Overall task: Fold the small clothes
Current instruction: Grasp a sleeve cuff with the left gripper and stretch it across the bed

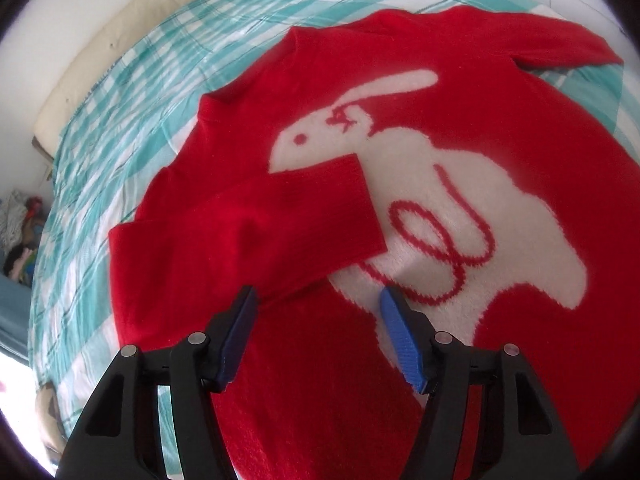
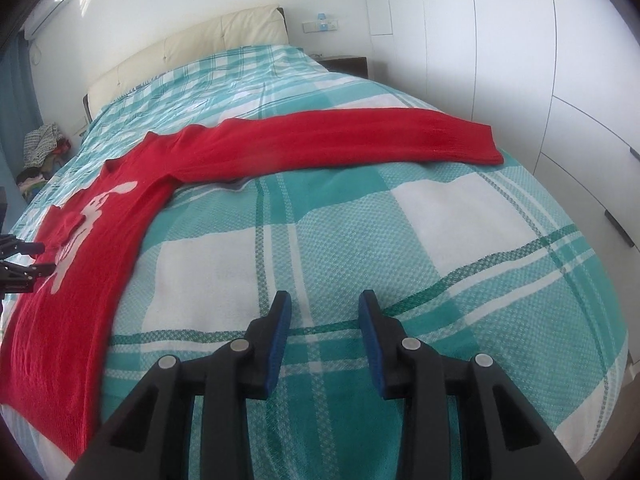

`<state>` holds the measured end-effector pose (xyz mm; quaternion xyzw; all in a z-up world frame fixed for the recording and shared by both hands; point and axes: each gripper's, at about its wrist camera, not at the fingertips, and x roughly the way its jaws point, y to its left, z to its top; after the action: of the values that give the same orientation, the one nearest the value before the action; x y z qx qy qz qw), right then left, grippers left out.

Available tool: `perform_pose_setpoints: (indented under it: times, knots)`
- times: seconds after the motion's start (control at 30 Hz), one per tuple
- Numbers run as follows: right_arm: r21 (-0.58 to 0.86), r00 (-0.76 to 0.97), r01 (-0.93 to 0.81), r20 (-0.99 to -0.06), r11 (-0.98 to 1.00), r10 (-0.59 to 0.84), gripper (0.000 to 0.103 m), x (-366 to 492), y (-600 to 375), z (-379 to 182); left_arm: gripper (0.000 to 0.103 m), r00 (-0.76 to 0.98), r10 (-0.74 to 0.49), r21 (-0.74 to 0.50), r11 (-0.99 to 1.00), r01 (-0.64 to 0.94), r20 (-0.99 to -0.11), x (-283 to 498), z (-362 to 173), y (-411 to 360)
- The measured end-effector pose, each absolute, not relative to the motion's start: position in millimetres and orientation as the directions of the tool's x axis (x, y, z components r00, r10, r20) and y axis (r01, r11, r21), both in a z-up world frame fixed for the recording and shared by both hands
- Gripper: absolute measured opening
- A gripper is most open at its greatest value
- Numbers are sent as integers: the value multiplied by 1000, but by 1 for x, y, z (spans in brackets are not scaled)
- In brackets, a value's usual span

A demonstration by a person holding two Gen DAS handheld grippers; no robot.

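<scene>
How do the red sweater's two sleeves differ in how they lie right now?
The folded sleeve lies across the sweater's front, its cuff on the white rabbit; the other sleeve stretches straight out over the plaid bedspread. The left gripper hovers open by the first. Both are plain red knit.

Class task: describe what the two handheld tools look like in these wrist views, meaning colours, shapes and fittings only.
Both look alike. The left tool has two black plastic fingers with triangular cut-outs, round silver pivot pins and flat blue ribbed pads. The right tool has the same black frame, silver pins and blue pads. No cables, markings, sleeves or hands are visible.
</scene>
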<state>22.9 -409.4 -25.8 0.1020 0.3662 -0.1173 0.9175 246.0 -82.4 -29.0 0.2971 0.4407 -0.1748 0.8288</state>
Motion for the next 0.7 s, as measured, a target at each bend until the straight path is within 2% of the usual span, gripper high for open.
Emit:
perform_pose_setpoints:
  times: [0.07,0.13,0.2,0.27,0.3,0.33,0.4,0.5,0.6,0.7]
  knots:
    - [83,717,284,-680,955,-154,37,19,-405,-29,65,548,-44,316,777,544,-835,255,-28,-84]
    - [68,725,282,-669,957,-166,37,18,-402,-31,57,543,-57,299,784,544,-838,262,-28,-85]
    - [66,728,285,-664,956,-171,37,18,-402,-31,42,531,-81,278,780,561,-844,265,-30,-87]
    - [61,729,288,-661,956,-177,37,20,-401,-32,15,524,-117,254,773,581,-844,262,-32,-92]
    - [57,731,289,-658,956,-182,37,20,-400,-33,8,532,-131,246,778,579,-837,259,-32,-92]
    - [50,733,290,-654,956,-188,38,20,-399,-33,5,537,-149,224,793,566,-830,261,-28,-89]
    - [33,738,288,-645,957,-200,38,19,-397,-34,3,545,-231,96,858,505,-806,263,-12,-66]
    - [39,742,287,-641,957,-196,38,19,-397,-34,3,619,-297,-108,940,323,-728,270,25,4]
    - [52,746,284,-639,957,-187,38,18,-399,-35,3,710,-225,-265,963,55,-668,273,54,107]
    - [37,747,287,-634,957,-199,39,19,-397,-36,3,747,-48,-333,913,-238,-663,265,62,211]
